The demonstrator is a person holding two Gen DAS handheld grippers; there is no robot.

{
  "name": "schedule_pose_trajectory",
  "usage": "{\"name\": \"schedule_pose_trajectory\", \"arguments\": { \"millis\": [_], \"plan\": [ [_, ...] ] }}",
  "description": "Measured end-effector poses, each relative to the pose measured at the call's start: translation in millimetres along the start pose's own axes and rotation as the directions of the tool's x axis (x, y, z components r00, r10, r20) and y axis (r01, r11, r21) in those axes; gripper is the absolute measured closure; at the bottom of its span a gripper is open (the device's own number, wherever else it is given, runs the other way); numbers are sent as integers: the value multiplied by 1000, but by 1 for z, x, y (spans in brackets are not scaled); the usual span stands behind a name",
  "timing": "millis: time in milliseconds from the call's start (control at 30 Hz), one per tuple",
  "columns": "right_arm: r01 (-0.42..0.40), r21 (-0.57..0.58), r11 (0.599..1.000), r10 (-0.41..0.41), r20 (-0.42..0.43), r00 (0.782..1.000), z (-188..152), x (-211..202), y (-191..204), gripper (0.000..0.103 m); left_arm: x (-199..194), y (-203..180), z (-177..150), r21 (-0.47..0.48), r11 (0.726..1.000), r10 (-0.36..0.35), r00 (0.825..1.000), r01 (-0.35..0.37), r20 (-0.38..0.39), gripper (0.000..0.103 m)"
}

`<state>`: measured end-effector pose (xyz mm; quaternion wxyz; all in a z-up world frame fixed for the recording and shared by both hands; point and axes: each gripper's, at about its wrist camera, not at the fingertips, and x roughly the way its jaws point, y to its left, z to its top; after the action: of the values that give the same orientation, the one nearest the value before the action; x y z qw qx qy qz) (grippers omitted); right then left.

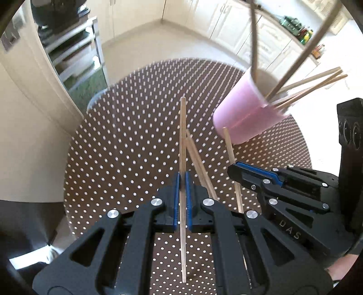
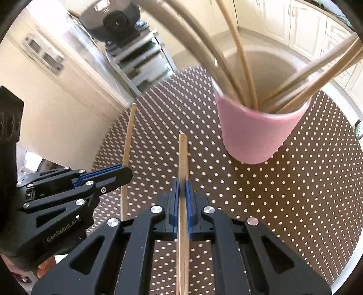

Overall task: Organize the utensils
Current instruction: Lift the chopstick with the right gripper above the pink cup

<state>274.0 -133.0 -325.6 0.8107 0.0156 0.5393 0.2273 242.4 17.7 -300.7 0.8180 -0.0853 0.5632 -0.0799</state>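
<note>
My left gripper (image 1: 182, 175) is shut on a wooden chopstick (image 1: 182, 136) that points forward above the table. My right gripper (image 2: 182, 181) is shut on another wooden chopstick (image 2: 182, 156). Each gripper shows in the other's view: the right one (image 1: 233, 170) with its chopstick (image 1: 229, 147), the left one (image 2: 127, 172) with its chopstick (image 2: 128, 136). A pink cup (image 1: 245, 113) stands ahead to the right, also seen in the right wrist view (image 2: 254, 136). It holds several chopsticks (image 2: 295, 90) and metal utensil handles (image 1: 255, 45). One more chopstick (image 1: 199, 165) lies on the table.
The round table (image 1: 124, 147) has a brown cloth with white dots. Past its far edge are a floor, white cabinets (image 1: 226, 20) and a metal shelf rack (image 1: 74, 50).
</note>
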Motion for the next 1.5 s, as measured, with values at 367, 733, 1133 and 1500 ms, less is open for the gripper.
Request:
{"name": "schedule_pose_trajectory", "arguments": {
  "millis": [367, 733, 1133, 1500],
  "plan": [
    [21, -3, 1000, -20, 242, 970, -6, -89, 9, 98, -78, -20, -3, 62, 997, -61, 985, 52, 160, 97],
    [18, 25, 1000, -27, 441, 897, 7, -158, 3, 98, -140, -44, 19, 101, 990, -121, 943, 94, 310, 97],
    [12, 81, 997, -58, 587, 808, 29, -211, -42, 98, -184, -84, 59, 143, 984, -161, 870, 106, 466, 97],
    [-4, 82, 997, -54, 700, 713, 60, -216, -68, 98, -150, -104, 87, 140, 988, -129, 876, 71, 465, 97]
  ]
}}
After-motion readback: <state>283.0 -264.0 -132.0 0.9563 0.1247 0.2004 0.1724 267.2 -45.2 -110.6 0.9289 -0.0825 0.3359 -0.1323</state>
